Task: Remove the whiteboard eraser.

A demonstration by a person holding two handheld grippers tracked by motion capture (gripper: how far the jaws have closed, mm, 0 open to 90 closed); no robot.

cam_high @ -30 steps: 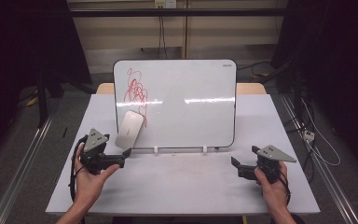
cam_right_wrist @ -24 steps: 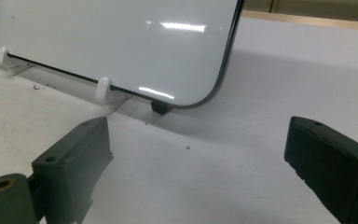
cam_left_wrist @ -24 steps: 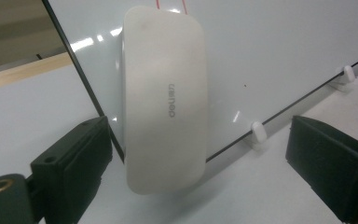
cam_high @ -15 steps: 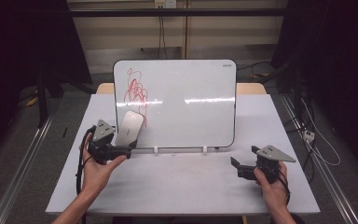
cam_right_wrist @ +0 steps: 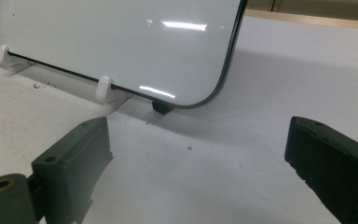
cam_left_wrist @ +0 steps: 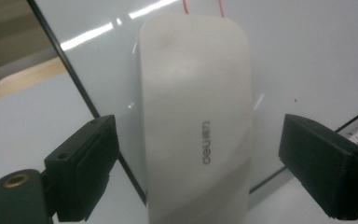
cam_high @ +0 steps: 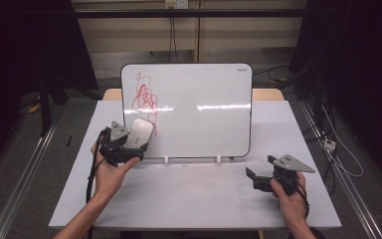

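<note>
While the left hand-held gripper (cam_high: 129,144) straddles the eraser (cam_high: 139,134), its jaws have just been closing in from wide, yet in the left gripper view a gap shows on both sides of the eraser (cam_left_wrist: 198,126), so the pads do not press it – jaws part open, nothing held. Eraser sits flat against the whiteboard (cam_high: 199,109) at its lower left, just under the red scribble (cam_high: 144,97); whether it clings by a magnet or leans I cannot tell. Risks, as I judge them: the shell is smooth, rounded and tapering, so a squeeze off its middle could squirt it out sideways or let it slide down to the tabletop (cam_high: 194,194). Left jaw stands close to the board's black edge and could catch it rather than the eraser. Board is only propped on small white clips (cam_high: 165,160) and leans back; a hard push while wiping could tip it or skid it backward. Right hand-held gripper (cam_high: 253,178) rests on the tabletop well apart from the board, jaws wide and empty (cam_right_wrist: 196,154), so nothing braces the board. A loose grip would also smear the scribble, not clear it
</note>
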